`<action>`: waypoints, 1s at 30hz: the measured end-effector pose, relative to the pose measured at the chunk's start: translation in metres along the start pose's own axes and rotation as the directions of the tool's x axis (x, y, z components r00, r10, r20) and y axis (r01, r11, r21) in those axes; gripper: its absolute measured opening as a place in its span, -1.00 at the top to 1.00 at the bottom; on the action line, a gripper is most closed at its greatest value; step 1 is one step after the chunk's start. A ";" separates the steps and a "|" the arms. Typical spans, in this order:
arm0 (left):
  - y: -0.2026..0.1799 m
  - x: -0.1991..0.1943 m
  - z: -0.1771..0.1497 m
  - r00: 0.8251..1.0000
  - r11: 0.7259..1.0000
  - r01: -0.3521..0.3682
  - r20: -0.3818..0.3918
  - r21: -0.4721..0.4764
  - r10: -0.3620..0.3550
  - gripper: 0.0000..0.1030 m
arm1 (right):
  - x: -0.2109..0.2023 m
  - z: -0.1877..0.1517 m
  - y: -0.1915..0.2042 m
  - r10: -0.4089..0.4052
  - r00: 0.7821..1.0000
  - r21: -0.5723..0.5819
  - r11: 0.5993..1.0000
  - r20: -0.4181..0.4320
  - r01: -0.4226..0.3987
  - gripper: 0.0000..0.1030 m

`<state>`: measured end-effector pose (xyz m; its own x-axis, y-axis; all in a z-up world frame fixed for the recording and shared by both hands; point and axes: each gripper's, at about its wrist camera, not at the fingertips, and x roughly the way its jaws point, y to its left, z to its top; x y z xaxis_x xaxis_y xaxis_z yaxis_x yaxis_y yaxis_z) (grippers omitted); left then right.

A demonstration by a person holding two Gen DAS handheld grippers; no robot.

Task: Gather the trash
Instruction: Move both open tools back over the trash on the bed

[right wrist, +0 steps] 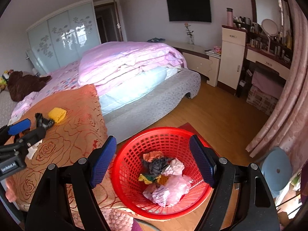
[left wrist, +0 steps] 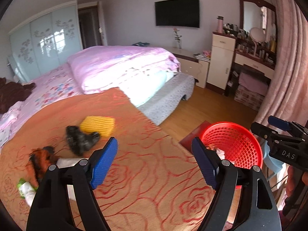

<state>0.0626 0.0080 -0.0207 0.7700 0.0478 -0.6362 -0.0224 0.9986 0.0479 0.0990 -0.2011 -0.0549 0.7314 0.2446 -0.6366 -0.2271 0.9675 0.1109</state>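
Observation:
A red mesh basket (right wrist: 132, 182) stands on the floor beside the bed and holds several crumpled wrappers (right wrist: 163, 182). My right gripper (right wrist: 154, 165) is open and empty right above it. On the orange rose-patterned blanket (left wrist: 144, 173) lie a yellow foam net (left wrist: 98, 125), a black crumpled bag (left wrist: 80, 140), a brown wrapper (left wrist: 42, 159) and a green-white wrapper (left wrist: 27, 188). My left gripper (left wrist: 154, 163) is open and empty over the blanket, to the right of this trash. The basket also shows in the left wrist view (left wrist: 240, 144).
A folded pink duvet (left wrist: 123, 65) lies further up the bed. A dresser with bottles and a mirror (right wrist: 269, 42) stands at the right by a pink curtain (right wrist: 288, 96). A blue stool (right wrist: 277, 169) stands right of the basket. Wooden floor (right wrist: 221, 115) lies between.

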 end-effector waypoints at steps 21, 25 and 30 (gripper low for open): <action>0.128 -0.046 -0.039 0.966 0.925 -0.257 -0.067 -0.279 0.248 -0.48 | 0.000 0.000 0.137 0.204 0.978 -0.209 0.955 -0.044 -0.208 -0.46; 0.161 -0.059 -0.050 0.952 0.888 -0.304 -0.091 -0.346 0.291 -0.48 | 0.002 0.001 0.166 0.250 0.967 -0.244 0.935 -0.058 -0.256 -0.46; 0.192 -0.074 -0.062 0.938 0.846 -0.344 -0.107 -0.408 0.330 -0.48 | 0.000 0.003 0.189 0.293 0.954 -0.270 0.915 -0.066 -0.300 -0.46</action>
<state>-0.0380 0.1976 -0.0127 0.6467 0.3764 -0.6634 -0.5435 0.8376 -0.0547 0.0577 -0.0184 -0.0320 0.5885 0.5129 -0.6250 -0.6007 0.7948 0.0867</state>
